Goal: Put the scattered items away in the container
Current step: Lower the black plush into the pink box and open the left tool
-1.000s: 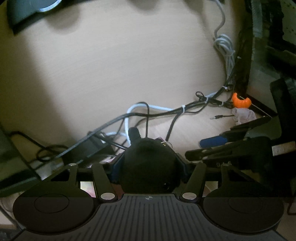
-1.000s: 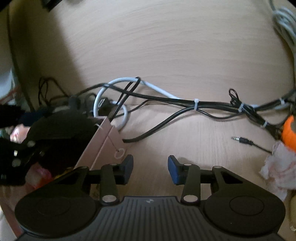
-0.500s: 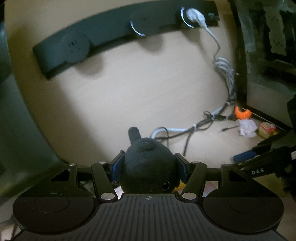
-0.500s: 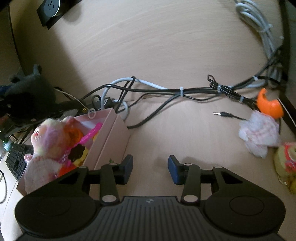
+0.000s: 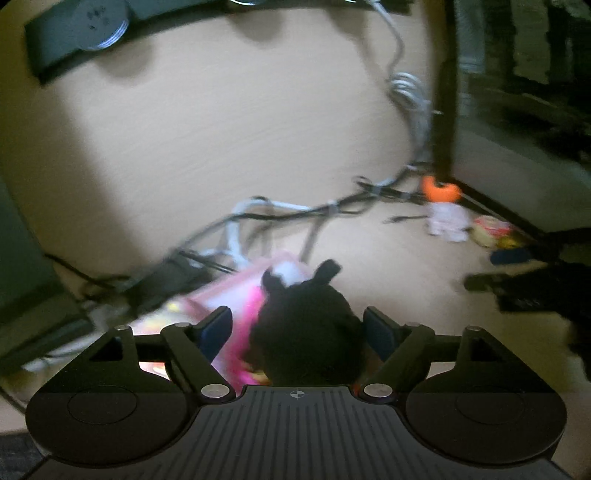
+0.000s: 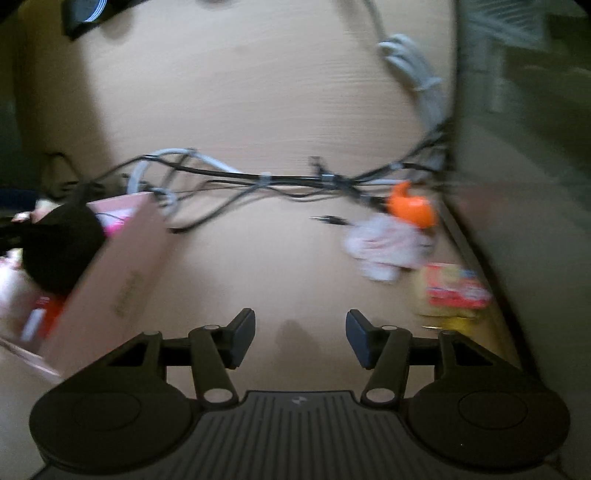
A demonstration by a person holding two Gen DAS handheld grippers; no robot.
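A black plush toy [image 5: 306,332] sits between the fingers of my left gripper [image 5: 299,328], just over the open pink box [image 5: 236,295]. The jaws are opening and the blue pads stand clear of the plush. In the right wrist view the same plush [image 6: 59,247] rests in the pink box [image 6: 122,258] at the left, among other toys. My right gripper [image 6: 300,332] hovers over bare desk, its jaws opening with nothing between them. Ahead to its right lie an orange toy [image 6: 412,206], a pale pink plush [image 6: 388,247] and a red and yellow packet [image 6: 454,288].
A bundle of black and white cables [image 6: 266,181] runs across the desk behind the box, with a loose audio plug [image 6: 328,219]. A black power strip [image 5: 81,33] lies at the back. A dark raised edge [image 6: 476,254] bounds the desk on the right.
The left jaws have widened off the black plush, which now lies lower, over the pink box. The right gripper has swung right toward the scattered toys and its jaws have spread.
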